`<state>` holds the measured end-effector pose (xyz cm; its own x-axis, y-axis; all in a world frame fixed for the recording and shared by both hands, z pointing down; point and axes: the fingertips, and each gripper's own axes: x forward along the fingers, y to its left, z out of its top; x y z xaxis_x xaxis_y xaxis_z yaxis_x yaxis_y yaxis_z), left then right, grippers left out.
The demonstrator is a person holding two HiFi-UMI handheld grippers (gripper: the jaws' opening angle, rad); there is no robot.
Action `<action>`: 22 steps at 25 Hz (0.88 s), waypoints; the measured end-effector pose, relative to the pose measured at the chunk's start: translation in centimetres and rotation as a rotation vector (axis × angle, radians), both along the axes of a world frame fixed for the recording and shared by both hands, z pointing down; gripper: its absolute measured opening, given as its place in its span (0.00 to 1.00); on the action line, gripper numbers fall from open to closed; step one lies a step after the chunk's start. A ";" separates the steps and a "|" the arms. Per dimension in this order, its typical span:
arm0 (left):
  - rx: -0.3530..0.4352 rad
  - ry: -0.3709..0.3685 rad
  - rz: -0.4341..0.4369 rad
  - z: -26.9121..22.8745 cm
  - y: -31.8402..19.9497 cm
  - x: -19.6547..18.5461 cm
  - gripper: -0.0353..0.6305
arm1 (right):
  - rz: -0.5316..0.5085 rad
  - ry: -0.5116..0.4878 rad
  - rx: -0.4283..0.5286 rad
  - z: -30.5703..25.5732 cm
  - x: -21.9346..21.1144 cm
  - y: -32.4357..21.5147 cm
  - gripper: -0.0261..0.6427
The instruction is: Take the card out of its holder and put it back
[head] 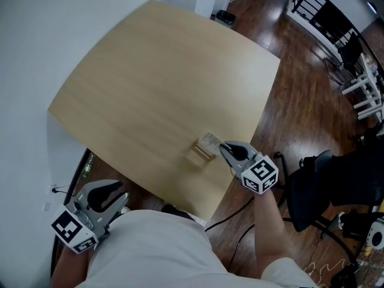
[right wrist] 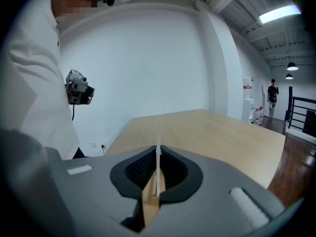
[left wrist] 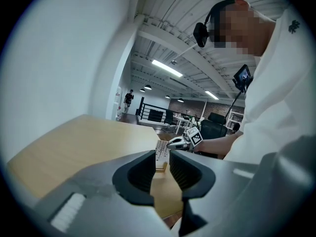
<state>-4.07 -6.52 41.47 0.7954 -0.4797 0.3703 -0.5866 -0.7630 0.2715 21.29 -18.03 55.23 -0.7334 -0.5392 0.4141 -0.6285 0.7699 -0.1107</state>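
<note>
**Operator:** Where is the card, and what have I got on it?

**Spotter:** Your right gripper point(head: 225, 149) has its 2 jaws pinched tight on the card point(right wrist: 158, 147), which you see edge-on, clamped across its flat faces. Its lower edge meets the wooden holder point(head: 197, 156) near the front edge of the table point(head: 150, 83). I cannot tell whether it sits in the slot.

**Operator:** And my left?

**Spotter:** Your left gripper point(head: 119, 195) hangs off the table, jaws a moderate gap apart with nothing in them.

**Operator:** How will the card handle?

**Spotter:** I judge it light, thin and bendy, probably slick. Grip the flat faces, not a corner, and pull in line with the slot, because a sideways load would likely bow it. The holder looks light too, so it may lift along unless you pin it with your left.
</note>
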 end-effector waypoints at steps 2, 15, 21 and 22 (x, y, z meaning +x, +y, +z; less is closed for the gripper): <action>0.002 -0.002 0.006 0.1 -0.1 0.3 0.20 | -0.002 0.000 -0.001 0.3 0.0 0.0 0.07; -0.007 -0.022 -0.006 0.0 -0.2 0.1 0.20 | -0.020 0.018 -0.061 4.1 -0.1 0.4 0.07; -0.016 -0.025 -0.016 0.1 0.0 -0.5 0.20 | -0.014 0.002 -0.084 5.1 0.0 0.4 0.07; -0.018 -0.024 -0.018 0.1 0.0 -0.6 0.20 | -0.013 0.001 -0.084 5.1 0.0 0.4 0.07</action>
<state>-4.71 -6.53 41.57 0.7775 -0.4868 0.3981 -0.6066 -0.7476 0.2704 21.32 -17.66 60.32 -0.7397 -0.4929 0.4582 -0.6187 0.7659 -0.1749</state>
